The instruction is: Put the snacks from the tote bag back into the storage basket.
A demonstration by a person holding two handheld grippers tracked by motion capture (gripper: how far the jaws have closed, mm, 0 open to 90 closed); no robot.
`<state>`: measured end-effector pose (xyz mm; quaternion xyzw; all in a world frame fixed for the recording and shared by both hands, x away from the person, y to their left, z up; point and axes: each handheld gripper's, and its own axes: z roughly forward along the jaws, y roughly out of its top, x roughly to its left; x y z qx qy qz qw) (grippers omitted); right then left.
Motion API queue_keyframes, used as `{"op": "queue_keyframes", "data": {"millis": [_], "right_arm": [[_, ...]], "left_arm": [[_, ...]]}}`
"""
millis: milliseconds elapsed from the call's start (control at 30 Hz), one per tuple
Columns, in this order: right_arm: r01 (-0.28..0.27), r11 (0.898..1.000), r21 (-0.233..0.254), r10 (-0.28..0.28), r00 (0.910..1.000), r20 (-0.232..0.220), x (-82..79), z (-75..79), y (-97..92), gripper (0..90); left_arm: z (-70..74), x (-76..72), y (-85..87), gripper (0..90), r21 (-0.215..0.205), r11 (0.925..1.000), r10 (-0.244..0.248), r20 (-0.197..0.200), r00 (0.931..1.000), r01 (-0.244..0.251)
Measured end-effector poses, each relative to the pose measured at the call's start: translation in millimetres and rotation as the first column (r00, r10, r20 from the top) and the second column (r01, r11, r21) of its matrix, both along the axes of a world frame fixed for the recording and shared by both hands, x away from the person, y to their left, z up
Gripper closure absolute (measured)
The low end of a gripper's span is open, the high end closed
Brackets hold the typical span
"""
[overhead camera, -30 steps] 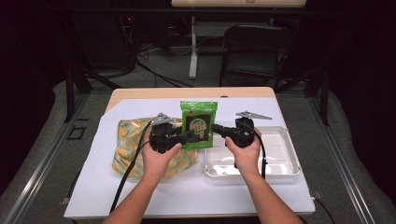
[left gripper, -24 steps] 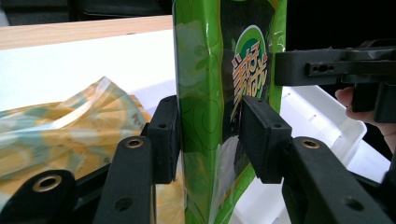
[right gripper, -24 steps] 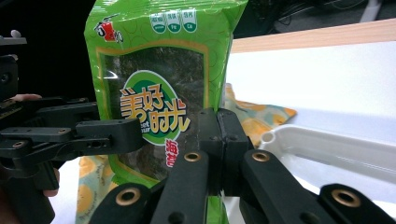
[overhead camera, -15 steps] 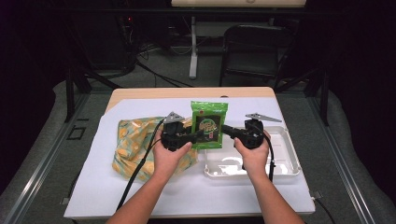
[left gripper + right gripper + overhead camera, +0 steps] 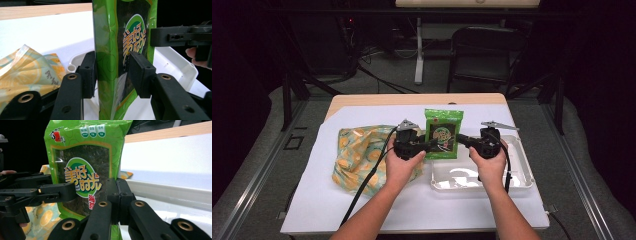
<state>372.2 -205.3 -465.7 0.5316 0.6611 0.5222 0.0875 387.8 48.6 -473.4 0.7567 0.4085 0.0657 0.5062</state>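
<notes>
Seaweed snack packet (image 5: 442,134) is hanging upright in the air between your two tools, just over the near-left end of the white tray (image 5: 521,175), with its printed face turned toward you.

Starting closest to you: your forearms are coming in from the bottom of the high view, and each hand is wrapping around a tool body. Your left tool (image 5: 431,145) is reaching in from the left and clamping across the packet's lower left side; in the left gripper view its pads (image 5: 88,72) are pressing on both faces of the packet (image 5: 117,50), so it's gripping it. Your right tool (image 5: 459,139) is coming in from the right, and in the right gripper view its jaws are sitting fully together, pinching the packet's (image 5: 82,160) thin right edge seam.

Just left of your left hand, a yellow-and-teal patterned bag (image 5: 359,155) is lying flat on the white sheet covering the bench (image 5: 412,100). Further back, a dark chair (image 5: 484,50) is standing on the floor beyond the bench's far edge.
</notes>
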Motion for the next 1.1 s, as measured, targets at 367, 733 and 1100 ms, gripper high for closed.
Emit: {"op": "queue_keyframes", "data": {"millis": [367, 733, 1100], "right_arm": [[0.001, 1.0, -0.004, -0.001, 0.9997, -0.024, 8.9, -7.7, -8.4, 89.9], [0.011, 0.999, -0.031, -0.012, 0.9993, -0.034, 15.0, -13.1, -13.2, 89.9], [0.027, 0.999, -0.043, -0.029, 0.9982, -0.053, 19.4, -19.0, -18.8, 89.8]], "left_arm": [[-8.6, 7.6, -8.7, 59.0, 0.001, 1.0, 0.008, -0.02, 0.9998, -0.008], [-17.5, 13.8, -16.8, 58.6, -0.001, 0.9999, 0.015, -0.041, 0.999, -0.015], [-25.0, 17.1, -25.5, 57.7, 0.008, 0.9998, 0.017, -0.048, 0.9987, -0.017]]}}
